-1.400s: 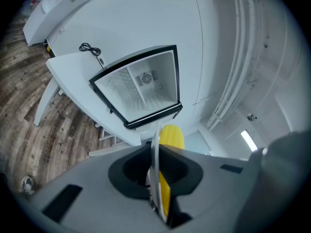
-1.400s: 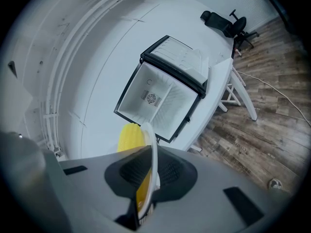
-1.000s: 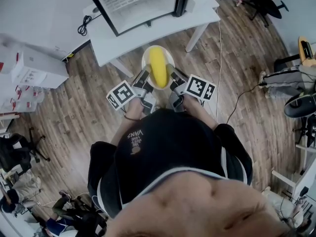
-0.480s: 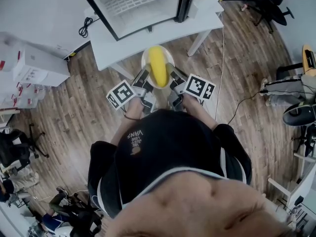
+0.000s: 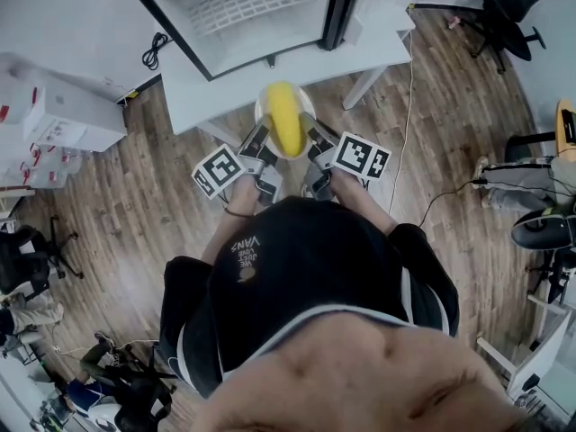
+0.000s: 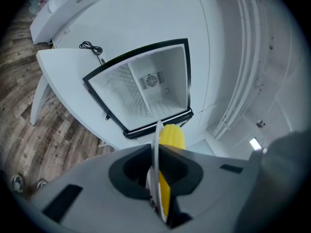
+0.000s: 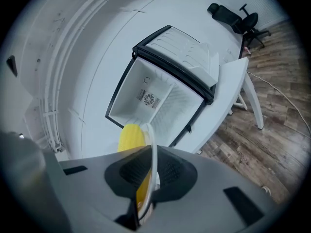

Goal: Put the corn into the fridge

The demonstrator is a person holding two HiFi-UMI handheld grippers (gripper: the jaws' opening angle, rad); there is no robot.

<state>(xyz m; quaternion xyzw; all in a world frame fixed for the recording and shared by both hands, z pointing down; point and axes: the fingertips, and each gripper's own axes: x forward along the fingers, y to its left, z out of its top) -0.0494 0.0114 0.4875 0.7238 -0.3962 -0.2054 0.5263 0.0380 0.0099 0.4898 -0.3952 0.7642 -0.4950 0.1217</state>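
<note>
A yellow corn cob (image 5: 286,118) lies on a small white plate (image 5: 262,115) that both grippers hold by opposite edges, just in front of the white table (image 5: 193,75). My left gripper (image 5: 259,142) is shut on the plate's left rim and my right gripper (image 5: 313,142) on its right rim. In the left gripper view the plate's edge (image 6: 156,149) stands between the jaws with the corn (image 6: 172,136) behind it. The right gripper view shows the plate rim (image 7: 154,149) and the corn (image 7: 131,137). The fridge (image 5: 243,7) stands open on the table, its white inside (image 6: 146,89) facing me.
The fridge door (image 7: 189,52) hangs open at the right. A black power cable (image 5: 155,45) lies on the table beside the fridge. White boxes (image 5: 63,120) stand at the left, an office chair (image 5: 508,12) at the far right, a cord (image 5: 405,124) on the wooden floor.
Both grippers have carried the plate with the corn forward toward the table, and the open fridge now sits nearer in the head view.
</note>
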